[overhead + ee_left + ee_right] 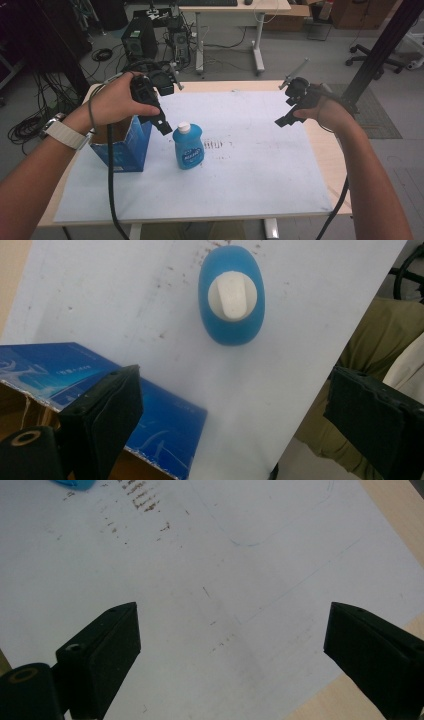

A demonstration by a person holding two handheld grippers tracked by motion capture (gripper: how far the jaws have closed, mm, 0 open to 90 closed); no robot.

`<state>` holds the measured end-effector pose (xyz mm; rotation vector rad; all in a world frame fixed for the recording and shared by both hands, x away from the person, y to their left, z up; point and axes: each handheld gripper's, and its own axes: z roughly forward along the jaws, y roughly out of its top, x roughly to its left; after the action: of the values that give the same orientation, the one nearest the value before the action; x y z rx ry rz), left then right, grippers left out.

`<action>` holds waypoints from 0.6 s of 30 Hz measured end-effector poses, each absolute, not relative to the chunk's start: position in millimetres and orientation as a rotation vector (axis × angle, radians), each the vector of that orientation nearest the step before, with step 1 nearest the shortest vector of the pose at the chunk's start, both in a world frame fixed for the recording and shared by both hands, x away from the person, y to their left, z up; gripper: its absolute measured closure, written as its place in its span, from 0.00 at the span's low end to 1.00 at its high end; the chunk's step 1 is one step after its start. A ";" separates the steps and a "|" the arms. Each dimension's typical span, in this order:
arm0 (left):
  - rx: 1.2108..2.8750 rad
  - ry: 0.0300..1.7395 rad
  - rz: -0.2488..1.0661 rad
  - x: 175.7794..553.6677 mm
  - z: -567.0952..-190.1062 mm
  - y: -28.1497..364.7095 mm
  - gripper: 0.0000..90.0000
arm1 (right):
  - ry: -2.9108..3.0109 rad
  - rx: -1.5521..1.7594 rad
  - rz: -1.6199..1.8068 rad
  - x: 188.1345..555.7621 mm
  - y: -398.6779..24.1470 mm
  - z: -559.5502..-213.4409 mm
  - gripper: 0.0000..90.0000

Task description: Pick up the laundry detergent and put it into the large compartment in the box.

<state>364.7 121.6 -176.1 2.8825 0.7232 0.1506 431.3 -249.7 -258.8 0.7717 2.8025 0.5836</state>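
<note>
The left gripper (161, 125) hangs above the table with its two black, matte, wedge-shaped jaws spread wide and nothing between them; in the left gripper view the blue bottle (231, 295) stands upright ahead of the jaws and nearer the left one, apart from both, seen from above as a smooth oval of glossy blue plastic with a white flip cap (232, 295); in the high view the bottle (188, 146) sits just beside and below the jaw tips, and its label carries white writing too small to read; under and behind the left jaw lies the open cardboard box (100, 390), blue printed outside with pale lettering that cannot be made out, raw brown inside, its cut rim frayed; box and bottle stand near each other without touching; the right gripper (283, 120) is held well apart from both, its jaws likewise spread and holding nothing, over the white sheet (210, 605), a flat, matte cover marked with brown specks and faint blue pen lines; beyond the right jaw the sheet ends at a straight edge and bare pale wood of the table (400, 510) shows; between the two grippers the sheet offers wide open room.
</note>
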 end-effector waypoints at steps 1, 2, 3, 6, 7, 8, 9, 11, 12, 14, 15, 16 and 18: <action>2.880 0.727 0.151 364.8 -176.1 120.6 0.10 | 2.802 0.768 0.587 431.2 -249.6 -258.8 0.09; 2.878 0.736 0.149 365.0 -175.9 119.4 0.10 | 2.802 0.768 0.587 431.2 -249.6 -258.8 0.09; 2.877 0.739 0.151 365.1 -175.7 118.8 0.10 | 2.802 0.768 0.585 431.1 -249.5 -258.8 0.09; 2.872 0.755 0.153 365.6 -175.3 116.5 0.10 | 2.801 0.766 0.587 431.0 -249.4 -258.6 0.09; 2.867 0.762 0.150 365.8 -175.2 115.9 0.10 | 2.802 0.768 0.590 430.9 -249.3 -258.5 0.09; 2.865 0.771 0.151 366.4 -175.1 115.4 0.10 | 2.801 0.766 0.591 430.8 -249.3 -258.4 0.09; 2.861 0.789 0.160 367.5 -174.7 114.1 0.09 | 2.802 0.764 0.590 430.9 -249.5 -258.5 0.09; 2.853 0.800 0.161 368.4 -174.6 112.5 0.09 | 2.798 0.770 0.593 430.9 -249.6 -258.2 0.09; 2.853 0.800 0.161 368.4 -174.6 112.5 0.09 | 2.798 0.770 0.593 430.9 -249.6 -258.2 0.09; 2.851 0.810 0.171 368.9 -174.8 111.1 0.09 | 2.797 0.772 0.600 431.1 -249.7 -257.9 0.09; 2.853 0.815 0.174 369.4 -175.2 110.2 0.09 | 2.798 0.774 0.603 431.2 -249.6 -258.0 0.09; 2.853 0.818 0.172 369.9 -175.6 109.7 0.09 | 2.799 0.774 0.604 431.4 -249.5 -258.2 0.09; 2.846 0.833 0.174 371.1 -176.4 108.7 0.09 | 2.799 0.773 0.604 431.6 -249.4 -258.7 0.09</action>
<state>371.1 108.7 -176.4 2.8461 0.8332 0.1737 431.6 -249.4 -258.7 0.7726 2.7986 0.6035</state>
